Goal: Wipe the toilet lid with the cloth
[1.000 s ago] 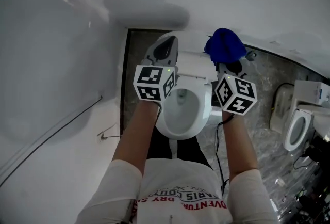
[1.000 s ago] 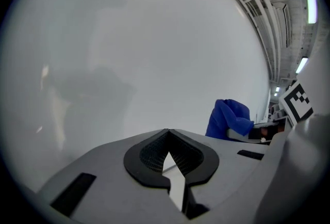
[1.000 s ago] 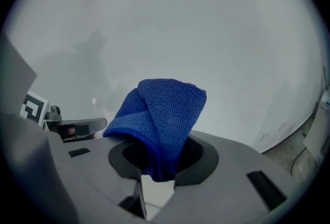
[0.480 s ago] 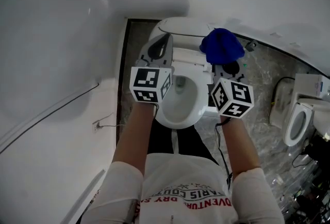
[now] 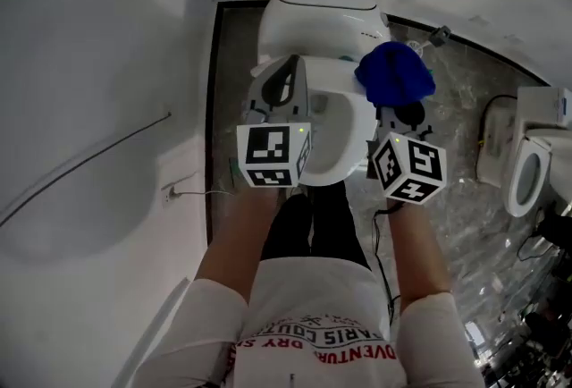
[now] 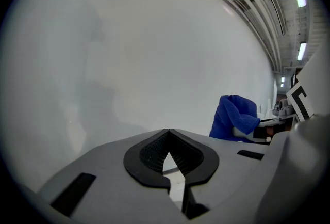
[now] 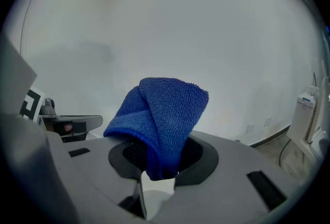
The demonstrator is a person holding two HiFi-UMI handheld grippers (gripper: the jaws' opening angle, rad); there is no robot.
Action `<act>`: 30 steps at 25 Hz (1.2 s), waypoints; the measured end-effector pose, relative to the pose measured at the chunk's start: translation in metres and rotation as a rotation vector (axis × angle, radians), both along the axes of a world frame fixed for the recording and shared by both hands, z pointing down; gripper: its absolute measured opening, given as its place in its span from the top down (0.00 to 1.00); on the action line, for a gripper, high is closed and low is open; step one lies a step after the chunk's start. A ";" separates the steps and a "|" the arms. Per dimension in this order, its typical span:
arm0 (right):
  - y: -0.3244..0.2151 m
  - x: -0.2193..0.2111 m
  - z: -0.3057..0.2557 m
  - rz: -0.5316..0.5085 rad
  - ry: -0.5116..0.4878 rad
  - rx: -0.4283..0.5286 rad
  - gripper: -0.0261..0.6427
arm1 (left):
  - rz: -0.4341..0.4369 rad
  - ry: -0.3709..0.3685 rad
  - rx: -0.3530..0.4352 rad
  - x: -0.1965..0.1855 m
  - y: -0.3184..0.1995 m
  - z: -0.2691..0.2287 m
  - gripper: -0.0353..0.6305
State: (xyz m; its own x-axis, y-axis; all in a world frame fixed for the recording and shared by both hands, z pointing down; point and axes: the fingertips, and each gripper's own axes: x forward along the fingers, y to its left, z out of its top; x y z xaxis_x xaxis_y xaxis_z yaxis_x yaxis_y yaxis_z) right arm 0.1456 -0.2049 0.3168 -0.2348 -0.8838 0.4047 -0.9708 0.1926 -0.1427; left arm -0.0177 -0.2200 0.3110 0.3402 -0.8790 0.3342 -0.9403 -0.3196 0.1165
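Blue and fluffy, the cloth [image 7: 162,125] is pinched in the right claw [image 7: 161,163] — folded over, with most of it sticking up past the tips. In the head view it hangs in the air over the right side of the white toilet [image 5: 322,15], and I cannot see it touching anything. The left claw [image 6: 166,136] is pressed together at its tips with nothing in it, and it is held over the left side of the toilet. Both gripper views look at a bare white wall [image 6: 154,37], not down at the toilet.

So I think the wiping has not begun yet. The cloth is in the claw and close to the toilet, so that part is done. The main job is left: put the cloth down on the toilet lid and rub it all over. The claws and arms cover the middle of the toilet, so I cannot tell if the lid is up or down, or if it is clean or dirty.

The person's white shirt [image 5: 313,324] has red letters, upside down from here — I can read "DRY" and "VENTUR", and the rest is cut off or too small. The marker cubes [image 5: 271,154] show black and white squares only, no words. A second toilet [image 5: 527,172] stands well off to the right, with no label I can read
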 end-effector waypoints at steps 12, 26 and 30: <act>0.106 -0.002 0.055 0.026 0.018 -0.068 0.83 | 0.090 -0.082 -0.099 0.002 0.115 0.059 0.94; 0.196 -0.002 0.165 -0.050 0.009 -0.183 0.83 | 0.003 -0.121 -0.197 -0.006 0.217 0.175 0.94; 0.217 -0.004 0.199 -0.073 0.000 -0.242 0.83 | 0.006 -0.120 -0.247 -0.009 0.240 0.215 0.94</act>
State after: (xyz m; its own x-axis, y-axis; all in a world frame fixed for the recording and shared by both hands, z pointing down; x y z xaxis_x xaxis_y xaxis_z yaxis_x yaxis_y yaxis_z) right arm 0.1417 0.0120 0.5153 -0.2949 -0.7417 0.6024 -0.9555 0.2227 -0.1935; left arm -0.0264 0.0202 0.5262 0.2897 -0.7639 0.5766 -0.9504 -0.3007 0.0791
